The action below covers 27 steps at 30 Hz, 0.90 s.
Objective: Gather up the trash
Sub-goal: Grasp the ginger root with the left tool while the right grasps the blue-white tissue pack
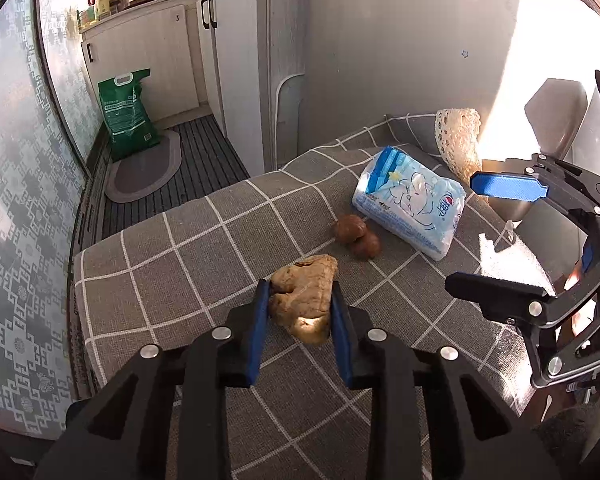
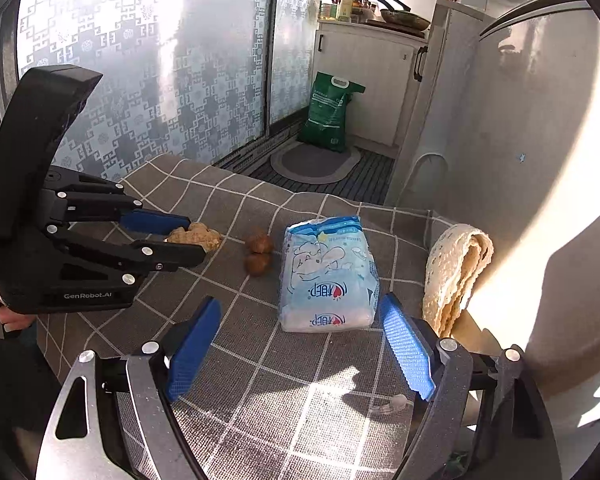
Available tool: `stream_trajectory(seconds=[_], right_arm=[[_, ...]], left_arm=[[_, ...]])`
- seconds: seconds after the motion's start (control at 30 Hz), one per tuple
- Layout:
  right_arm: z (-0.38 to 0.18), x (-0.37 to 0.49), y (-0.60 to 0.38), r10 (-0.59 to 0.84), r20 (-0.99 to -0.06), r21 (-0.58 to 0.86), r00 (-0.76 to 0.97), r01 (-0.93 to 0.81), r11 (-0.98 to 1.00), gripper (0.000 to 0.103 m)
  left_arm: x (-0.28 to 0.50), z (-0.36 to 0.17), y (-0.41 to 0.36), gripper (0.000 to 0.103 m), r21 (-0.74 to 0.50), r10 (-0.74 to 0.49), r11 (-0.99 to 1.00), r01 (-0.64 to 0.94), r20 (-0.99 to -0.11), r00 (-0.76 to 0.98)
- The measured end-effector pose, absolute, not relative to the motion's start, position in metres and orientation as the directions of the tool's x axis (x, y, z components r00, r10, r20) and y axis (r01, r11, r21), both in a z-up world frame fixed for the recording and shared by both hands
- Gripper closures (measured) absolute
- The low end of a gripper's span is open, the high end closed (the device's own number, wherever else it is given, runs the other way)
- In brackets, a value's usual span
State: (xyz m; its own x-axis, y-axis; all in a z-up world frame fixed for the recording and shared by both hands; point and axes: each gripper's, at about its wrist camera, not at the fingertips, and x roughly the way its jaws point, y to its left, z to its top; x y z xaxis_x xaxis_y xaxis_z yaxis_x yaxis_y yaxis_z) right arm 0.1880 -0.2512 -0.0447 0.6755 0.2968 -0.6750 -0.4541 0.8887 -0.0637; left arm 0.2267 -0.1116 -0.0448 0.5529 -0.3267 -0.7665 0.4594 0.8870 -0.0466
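Left wrist view
Surface: grey cushion w/ white grid lines [image 1: 180, 264], fills lower frame; sun patch at its right edge.
Left gripper [image 1: 300, 300]: blue pads pinching a tan crumpled lump [image 1: 304, 300] from both sides; lump rests on the cushion.
Nearby: brown crumpled scraps [image 1: 356, 236] just beyond the lump; tissue pack [image 1: 412, 204], blue/white, further back-right; cream lace cloth [image 1: 458, 140] at the cushion's far corner.
Right gripper [image 1: 504, 240]: at right edge, jaws spread, nothing btwn them.
Room: white cabinets w/ black handles [image 1: 236, 80]; green sack [image 1: 130, 112] on the floor beside an oval mat [image 1: 144, 172]; patterned frosted panel [image 1: 16, 200] at left; pan + bottles on the counter far back.

Right wrist view
Right gripper [image 2: 304, 344]: pads wide apart, hovering near the tissue pack [image 2: 328, 276], not touching.
Left gripper [image 2: 198, 236]: at left, closed on the tan crumpled lump [image 2: 198, 236]; a hand [image 2: 4, 312] holds its grip.
Scraps: brown crumpled scraps [image 2: 258, 254] btwn lump + pack.
Surface: same grid cushion [image 2: 260, 360]; lace cloth [image 2: 456, 276] draped at right.
Room: frosted panel [image 2: 140, 72], green sack [image 2: 332, 112], mat [image 2: 316, 160], cabinets [image 2: 364, 60].
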Motion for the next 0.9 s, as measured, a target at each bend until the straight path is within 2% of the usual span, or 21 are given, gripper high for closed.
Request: stream_trajectory(seconds=[0.13,0.27,0.43,0.5,0.53,0.67,0.9], right_arm=[[-0.048,0.193,-0.248,0.263,-0.678,-0.084,0.687,-0.428,0.900,0.022],[-0.051,0.203,-0.246,0.217,-0.684,-0.107,0.696,-0.391,0.914,0.030],[-0.059,0.213,-0.240,0.180,-0.706,-0.131,0.685,-0.376,0.917,0.033],[-0.065,0.216,-0.236,0.153,-0.721,-0.153,0.676,-0.370,0.916,0.039],[-0.065,0.215,-0.236,0.155,-0.719,-0.153,0.677,-0.372,0.915,0.050],[-0.063,0.214,-0.233,0.152,-0.727,-0.150,0.669,-0.370,0.917,0.057],[-0.044,0.200,-0.225,0.188,-0.712,-0.129,0.677,-0.389,0.912,0.058]], left_arm=[[0.225,-0.034,-0.100,0.072,-0.072,-0.342,0.893,0.444,-0.750,0.567],[0.220,-0.021,-0.090,0.072,-0.102,-0.365,0.894,0.436,-0.730,0.578],[0.212,-0.010,-0.082,0.072,-0.107,-0.375,0.894,0.435,-0.712,0.594],[0.208,-0.005,-0.078,0.072,-0.105,-0.374,0.895,0.434,-0.706,0.601],[0.206,-0.003,-0.076,0.072,-0.104,-0.373,0.896,0.432,-0.704,0.604],[0.195,0.003,-0.064,0.072,-0.117,-0.365,0.908,0.403,-0.694,0.621],[0.171,0.023,-0.036,0.072,-0.128,-0.350,0.924,0.359,-0.658,0.667]])
